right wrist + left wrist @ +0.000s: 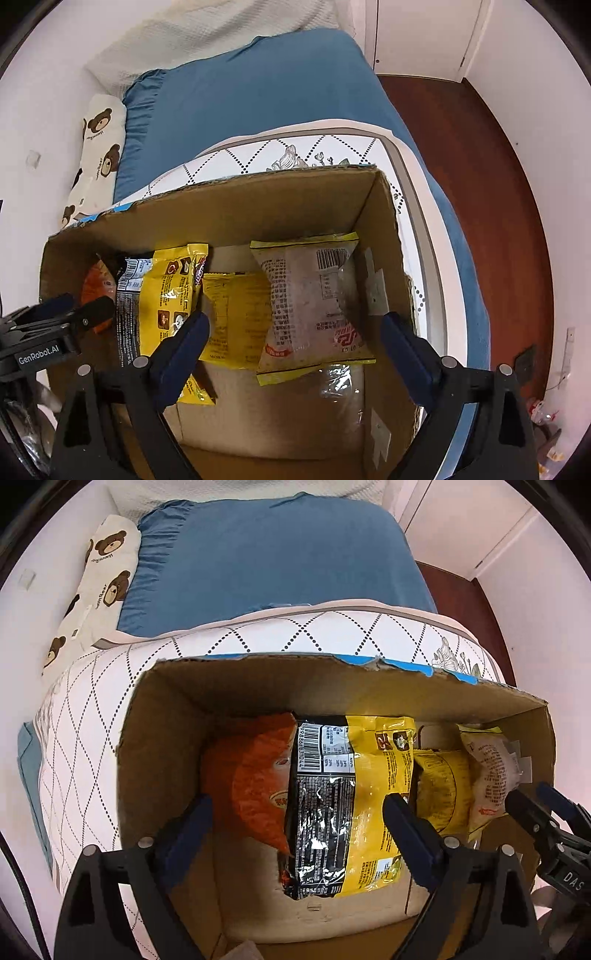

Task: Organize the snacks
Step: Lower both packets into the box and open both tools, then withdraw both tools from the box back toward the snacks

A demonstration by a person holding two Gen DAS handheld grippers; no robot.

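The bed is the biggest thing, far ahead of both grippers, with a blue sheet and a bear pillow off to the left; a white quilt lies across it, and the box sits on the quilt, right under the grippers; the box is brown card and open on top; inside it, four big snack bags stand side by side along the far wall, so I think most of the tidying is done; there is an orange bag ahead of the left gripper's left finger, a black and yellow bag between its two fingers, a yellow bag just ahead of the right gripper's left finger, and a pale bag between the right gripper's fingers; the near part of the box floor is bare, so more snacks could go there; I cannot see any loose snacks outside the box, so I cannot tell how much is left; the left gripper hangs over the left half of the box, tipped down into it, with its fingers spread wide and nothing in them; the right gripper hangs over the right half, tipped down the same way, fingers spread wide and bare too; the two grippers are side by side, near each other but not touching.
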